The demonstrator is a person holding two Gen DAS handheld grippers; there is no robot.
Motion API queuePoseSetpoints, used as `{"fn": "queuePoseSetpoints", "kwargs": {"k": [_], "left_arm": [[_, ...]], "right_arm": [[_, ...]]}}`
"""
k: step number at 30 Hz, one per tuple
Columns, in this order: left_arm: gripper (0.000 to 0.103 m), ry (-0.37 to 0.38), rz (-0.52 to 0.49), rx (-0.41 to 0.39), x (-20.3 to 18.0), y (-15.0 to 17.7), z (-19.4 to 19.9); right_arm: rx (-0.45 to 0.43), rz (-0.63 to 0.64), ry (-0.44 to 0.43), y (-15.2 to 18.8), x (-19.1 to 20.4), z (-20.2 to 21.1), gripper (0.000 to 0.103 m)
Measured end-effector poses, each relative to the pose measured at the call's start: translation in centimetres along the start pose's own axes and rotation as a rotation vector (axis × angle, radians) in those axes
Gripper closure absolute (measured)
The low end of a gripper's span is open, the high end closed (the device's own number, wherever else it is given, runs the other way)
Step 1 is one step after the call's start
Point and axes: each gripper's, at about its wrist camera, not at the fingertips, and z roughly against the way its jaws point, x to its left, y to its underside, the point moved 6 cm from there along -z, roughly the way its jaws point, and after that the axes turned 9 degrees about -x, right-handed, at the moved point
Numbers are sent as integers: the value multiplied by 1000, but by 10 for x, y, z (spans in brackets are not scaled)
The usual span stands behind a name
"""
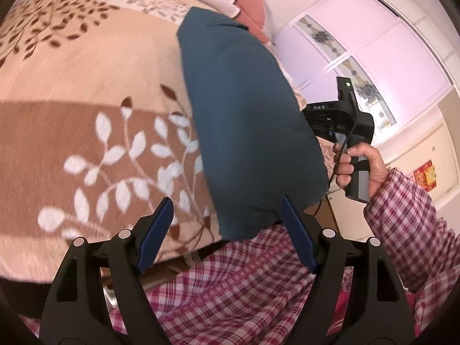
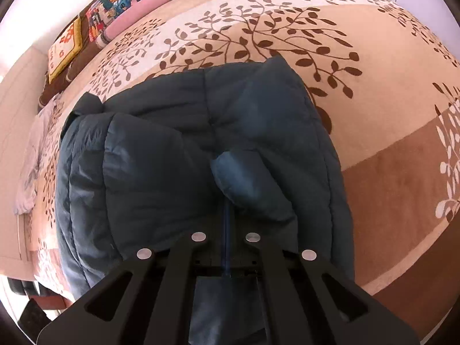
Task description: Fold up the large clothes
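Jacket (image 2: 184, 155): teal quilted cloth, puffy, faint sheen. Bed blanket (image 2: 373, 80): plush fleece, matt. Left claw (image 1: 227, 215): matt black plastic, ribbed blue pads (image 1: 155, 235), metal rivets.

the letters "das" stand in pale print on the black body of the right claw (image 1: 330, 115) as the left wrist view shows it. a red and yellow poster (image 1: 426, 174) on the far wall carries marks too small to read. the patterned cushions (image 2: 115, 8) at the head of the bed bear printed figures, but no legible words.
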Motion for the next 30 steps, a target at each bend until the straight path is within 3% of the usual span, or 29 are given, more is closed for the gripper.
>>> {"fn": "queuePoseSetpoints", "kwargs": {"k": [6,11,15,20,25,30], "left_arm": [[26,-17,49,-45,-6,-7,12],[19,9,161,-31,-14,-28,-4],[18,15,250,27,-16,-30,-32],[16,-57,235,70,-17,-23,-57],[5,-129,187,115,-22,-11,-79],[7,-187,155,91,-21,-10,-83]], "right_arm": [[-4,13,-38,2,0,-5,103],[-2,0,-105,2,-5,-6,103],[-7,-18,-164,3,-10,-6,103],[-5,-25,-225,4,-12,-7,103],[-5,-31,-274,4,-15,-8,103],[-12,-47,-310,6,-18,-6,103]]}}
